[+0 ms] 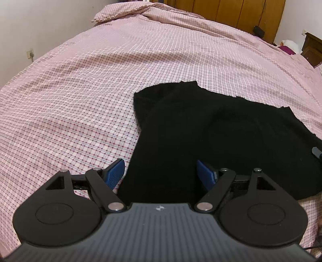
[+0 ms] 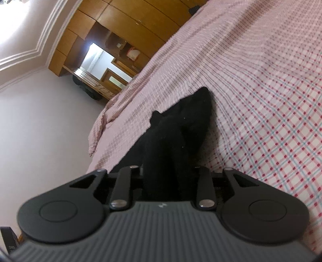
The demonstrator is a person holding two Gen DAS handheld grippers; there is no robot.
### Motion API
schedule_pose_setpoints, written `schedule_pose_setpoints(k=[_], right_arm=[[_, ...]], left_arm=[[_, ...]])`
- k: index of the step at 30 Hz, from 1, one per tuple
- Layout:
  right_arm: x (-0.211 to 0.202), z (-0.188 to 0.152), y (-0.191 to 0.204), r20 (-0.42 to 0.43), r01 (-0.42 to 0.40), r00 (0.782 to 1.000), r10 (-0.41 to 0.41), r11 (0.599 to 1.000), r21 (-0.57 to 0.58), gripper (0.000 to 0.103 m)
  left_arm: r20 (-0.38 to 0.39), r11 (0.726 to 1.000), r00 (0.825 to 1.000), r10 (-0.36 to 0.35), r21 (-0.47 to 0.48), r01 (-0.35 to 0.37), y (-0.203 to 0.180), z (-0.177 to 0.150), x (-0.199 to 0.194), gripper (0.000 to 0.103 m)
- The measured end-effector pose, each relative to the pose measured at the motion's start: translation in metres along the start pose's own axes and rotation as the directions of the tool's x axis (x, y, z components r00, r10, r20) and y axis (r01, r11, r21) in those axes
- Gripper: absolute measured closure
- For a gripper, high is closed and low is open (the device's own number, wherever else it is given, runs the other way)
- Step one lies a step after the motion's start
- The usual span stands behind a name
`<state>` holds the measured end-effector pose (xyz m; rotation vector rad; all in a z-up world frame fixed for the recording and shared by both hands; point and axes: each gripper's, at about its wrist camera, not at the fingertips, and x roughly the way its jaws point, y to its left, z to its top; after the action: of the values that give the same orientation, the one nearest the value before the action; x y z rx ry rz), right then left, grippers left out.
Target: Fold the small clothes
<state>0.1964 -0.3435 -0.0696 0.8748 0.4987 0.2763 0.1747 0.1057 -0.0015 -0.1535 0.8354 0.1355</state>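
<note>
Black knit garment (image 1: 211, 137) spread flat on pink checked bedspread (image 1: 80, 90). Left gripper (image 1: 161, 173) low over its near edge, blue-padded fingers (image 1: 114, 173) set wide apart — nothing between them. Right gripper (image 2: 169, 171) pinched tight on a bunched fold of black cloth (image 2: 181, 129) — view tilted, wooden wardrobe (image 2: 128, 22) behind.

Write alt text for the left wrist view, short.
The open left tool, blue pads spread wide, hovers over the near edge of a black garment lying mostly flat on a pink checked bedspread. A pillow and wooden headboard sit at the far end.
</note>
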Motion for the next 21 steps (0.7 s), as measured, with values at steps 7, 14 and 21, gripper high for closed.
schedule_pose_setpoints(k=[7,14,21], right_arm=[[-0.006,0.005,0.039,0.042,-0.047,0.998,0.049,0.998,-0.034,0.076],[0.003,0.007,0.096,0.043,-0.077,0.996,0.083,0.989,-0.128,0.077],[0.023,0.000,0.160,0.000,-0.127,0.991,0.131,0.959,-0.253,0.077]], left_arm=[[0.013,1.000,1.000,0.013,-0.013,-0.013,0.014,0.000,-0.008,0.021],[0.034,0.999,0.999,0.023,-0.048,-0.022,0.033,0.002,-0.017,0.021],[0.074,0.996,0.997,0.037,-0.081,-0.031,0.059,0.006,-0.032,0.021]])
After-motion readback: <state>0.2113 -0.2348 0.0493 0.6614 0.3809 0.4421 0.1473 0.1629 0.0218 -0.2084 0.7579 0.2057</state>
